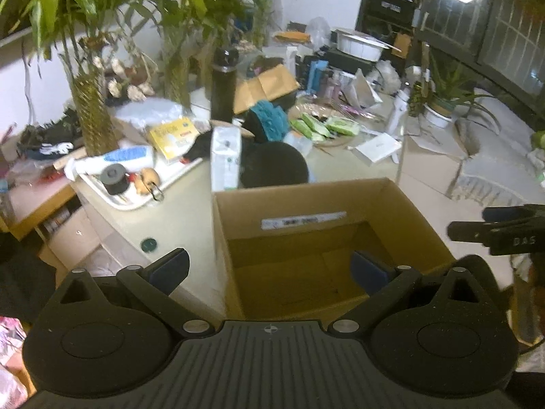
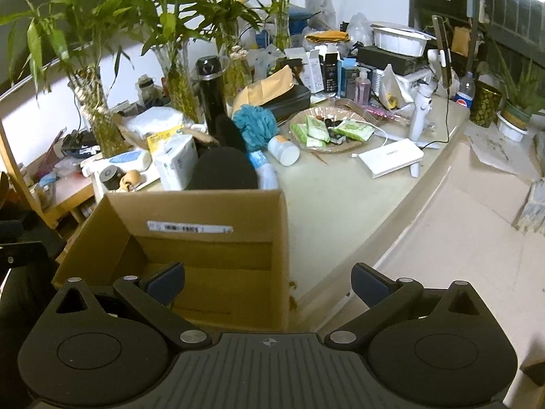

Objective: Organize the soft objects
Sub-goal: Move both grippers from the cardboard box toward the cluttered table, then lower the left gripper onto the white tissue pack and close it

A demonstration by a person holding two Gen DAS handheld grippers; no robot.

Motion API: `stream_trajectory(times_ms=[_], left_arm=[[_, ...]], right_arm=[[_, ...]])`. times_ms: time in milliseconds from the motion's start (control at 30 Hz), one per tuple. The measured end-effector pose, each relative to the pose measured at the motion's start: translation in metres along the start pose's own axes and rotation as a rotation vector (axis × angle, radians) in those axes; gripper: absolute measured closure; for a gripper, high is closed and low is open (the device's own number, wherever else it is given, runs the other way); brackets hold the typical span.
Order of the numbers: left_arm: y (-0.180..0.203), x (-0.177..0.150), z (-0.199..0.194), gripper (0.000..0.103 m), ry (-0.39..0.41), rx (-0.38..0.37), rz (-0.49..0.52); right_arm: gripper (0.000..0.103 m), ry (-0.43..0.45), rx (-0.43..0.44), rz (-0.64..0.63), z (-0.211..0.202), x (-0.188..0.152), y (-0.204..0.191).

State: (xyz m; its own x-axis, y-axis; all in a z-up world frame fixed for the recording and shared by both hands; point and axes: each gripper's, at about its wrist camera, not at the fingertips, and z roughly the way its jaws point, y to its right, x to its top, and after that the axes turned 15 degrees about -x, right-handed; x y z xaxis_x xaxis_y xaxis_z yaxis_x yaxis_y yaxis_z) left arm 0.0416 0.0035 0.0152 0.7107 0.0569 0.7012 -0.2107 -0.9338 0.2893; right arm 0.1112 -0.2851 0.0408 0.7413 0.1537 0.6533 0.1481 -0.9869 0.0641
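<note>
The black clamp-like part [image 1: 511, 233] at the right edge of the left wrist view bears pale letters "DAS". The blue-labelled plastic bottle [image 2: 465, 92] on the desk's far end shows a Pepsi logo (other labels too blurred).

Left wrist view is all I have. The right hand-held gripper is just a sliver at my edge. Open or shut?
Observer: Open and empty. The right hand-held gripper has its fingers spread either side of the cardboard box right wall.
Operator: What's the blur right of the loofah?
Observer: A white jar lying on its side, just right of the teal loofah.
Operator: Anything at the table's far right corner I can't see?
Observer: A Pepsi bottle stands upright there.
</note>
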Motion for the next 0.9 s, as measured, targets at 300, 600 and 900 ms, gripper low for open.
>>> stream_trajectory(times_ms=[300, 600, 900], left_arm=[[-0.008, 0.015, -0.003, 0.000, 0.091, 0.020, 0.052], [-0.013, 0.027, 0.000, 0.000, 0.115, -0.022, 0.096], [-0.022, 0.038, 0.021, 0.000, 0.080, 0.039, 0.116]], right_arm=[[0.000, 0.086, 0.011, -0.083, 0.008, 0.011, 0.002], [0.000, 0.040, 0.079, -0.057, 0.019, 0.021, 0.011], [0.000, 0.046, 0.120, -0.058, 0.030, 0.022, 0.006]])
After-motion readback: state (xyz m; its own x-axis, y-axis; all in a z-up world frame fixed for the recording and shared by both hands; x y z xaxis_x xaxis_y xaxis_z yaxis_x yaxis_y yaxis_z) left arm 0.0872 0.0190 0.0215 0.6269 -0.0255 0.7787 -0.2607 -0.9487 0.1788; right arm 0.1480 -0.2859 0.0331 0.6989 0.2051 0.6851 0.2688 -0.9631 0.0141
